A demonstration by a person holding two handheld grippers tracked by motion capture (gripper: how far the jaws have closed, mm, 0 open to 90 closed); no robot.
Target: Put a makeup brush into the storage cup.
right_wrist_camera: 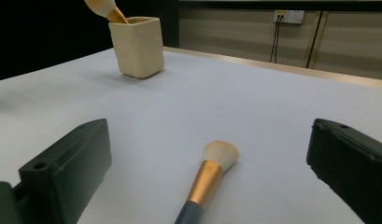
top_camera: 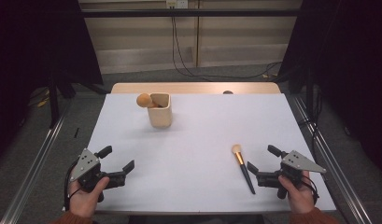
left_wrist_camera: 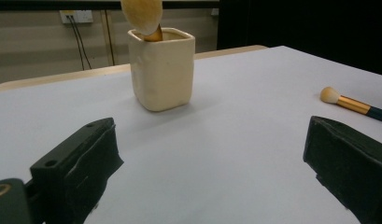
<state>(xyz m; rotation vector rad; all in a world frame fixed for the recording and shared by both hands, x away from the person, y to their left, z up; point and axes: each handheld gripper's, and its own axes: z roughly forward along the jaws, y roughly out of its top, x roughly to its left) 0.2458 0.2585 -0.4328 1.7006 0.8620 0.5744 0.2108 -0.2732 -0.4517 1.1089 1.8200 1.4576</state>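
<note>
We've got the left gripper [top_camera: 119, 159] sitting at the near left corner of the white table [top_camera: 198, 140] with its jaws spread wide and holding nothing, and the right gripper [top_camera: 261, 158] at the near right is just as wide open. A makeup brush [top_camera: 243, 167] lies flat just beside the right gripper (soft head pointing away from us, gold collar, dark handle), touching neither jaw as far as we can tell. Farther back, a cream cup [top_camera: 160, 110] stands upright with a second fluffy brush [top_camera: 145, 100] leaning out of it.
</note>
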